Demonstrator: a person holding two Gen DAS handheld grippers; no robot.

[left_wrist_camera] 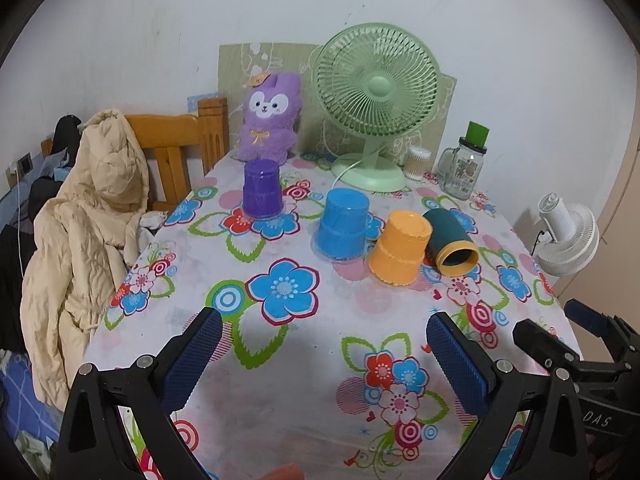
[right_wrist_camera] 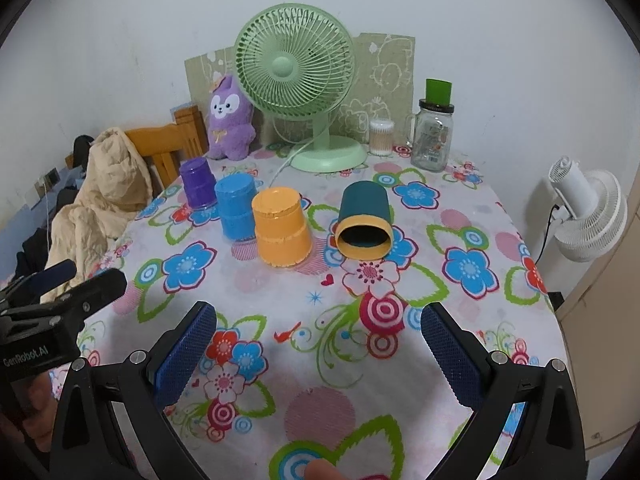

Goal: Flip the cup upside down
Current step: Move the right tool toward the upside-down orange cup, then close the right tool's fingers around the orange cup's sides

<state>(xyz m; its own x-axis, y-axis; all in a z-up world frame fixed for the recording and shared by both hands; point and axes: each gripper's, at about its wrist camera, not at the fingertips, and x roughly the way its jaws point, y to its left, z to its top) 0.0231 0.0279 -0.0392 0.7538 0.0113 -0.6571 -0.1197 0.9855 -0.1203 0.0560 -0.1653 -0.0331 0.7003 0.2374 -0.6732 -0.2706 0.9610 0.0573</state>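
The worktop [left_wrist_camera: 320,360], covered by a floral cloth, fills the centre of both wrist views. At its left edge a wooden chair [left_wrist_camera: 176,140] carries a beige quilted jacket [left_wrist_camera: 88,216]. A green desk fan [right_wrist_camera: 296,92] stands at the far side of the worktop, with a purple plush rabbit [right_wrist_camera: 230,120] to its left and, to its right, a cotton-swab container [right_wrist_camera: 381,137] and a glass mug jar [right_wrist_camera: 434,136] with a green cap. A white floor fan [right_wrist_camera: 588,216] stands off the right edge of the worktop. The left gripper [left_wrist_camera: 324,344] hovers over the near part of the worktop, jaws spread wide and holding nothing. The right gripper [right_wrist_camera: 318,340] hovers beside it on the right, jaws likewise spread wide and holding nothing. Three cups rest upside down in a row across the middle of the worktop: a purple cup [left_wrist_camera: 262,188] far left, a blue cup [left_wrist_camera: 343,224] next, and an orange cup [left_wrist_camera: 400,248] nearer and to the right. The teal cup [right_wrist_camera: 363,220] with a yellow rim lies on its side just right of the orange cup, its open mouth facing the near side and its base pointing toward the far side. In the left wrist view the teal cup appears to touch the orange cup; in the right wrist view a gap separates them.
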